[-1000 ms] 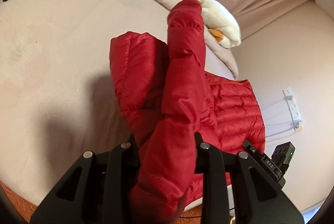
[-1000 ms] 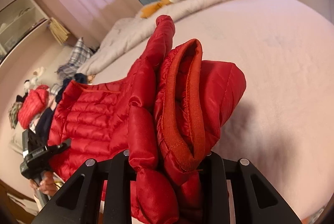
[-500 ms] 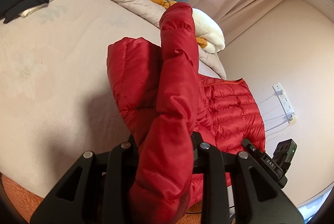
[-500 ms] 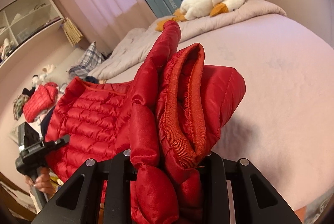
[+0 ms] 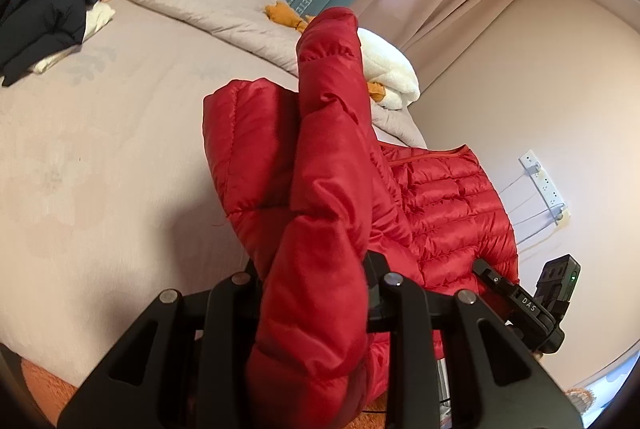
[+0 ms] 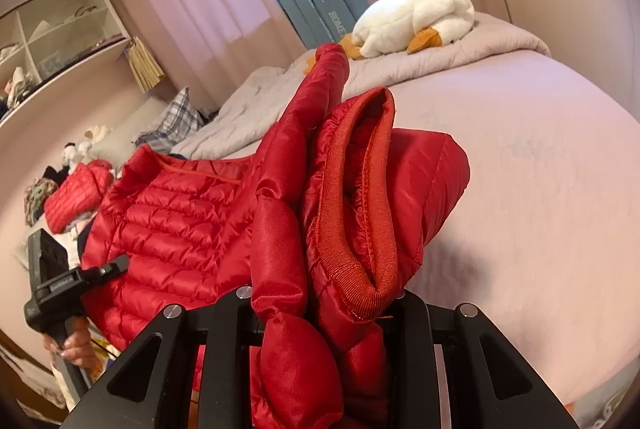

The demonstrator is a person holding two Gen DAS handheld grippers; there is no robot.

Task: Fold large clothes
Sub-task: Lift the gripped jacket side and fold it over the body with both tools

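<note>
A red quilted puffer jacket [image 5: 444, 205] hangs between my two grippers above the pale bed [image 5: 100, 149]. My left gripper [image 5: 314, 293] is shut on a bunched fold of the red jacket, which fills the gap between its fingers. My right gripper [image 6: 320, 313] is shut on the red jacket [image 6: 176, 213] at a sleeve and its ribbed orange cuff [image 6: 360, 189]. Each gripper shows at the edge of the other's view: the right one in the left wrist view [image 5: 520, 305], the left one in the right wrist view [image 6: 60, 281].
A white plush goose [image 6: 412, 19] lies on a grey duvet [image 6: 400, 69] at the head of the bed. Dark clothes [image 5: 44, 9] lie at the bed's far left. Another red garment [image 6: 76, 193] sits on a pile. A power strip [image 5: 542, 185] is on the wall.
Both grippers have lifted and tilted up with the jacket still held; more of the curtains and window shows, and the jacket hangs higher off the bed.
</note>
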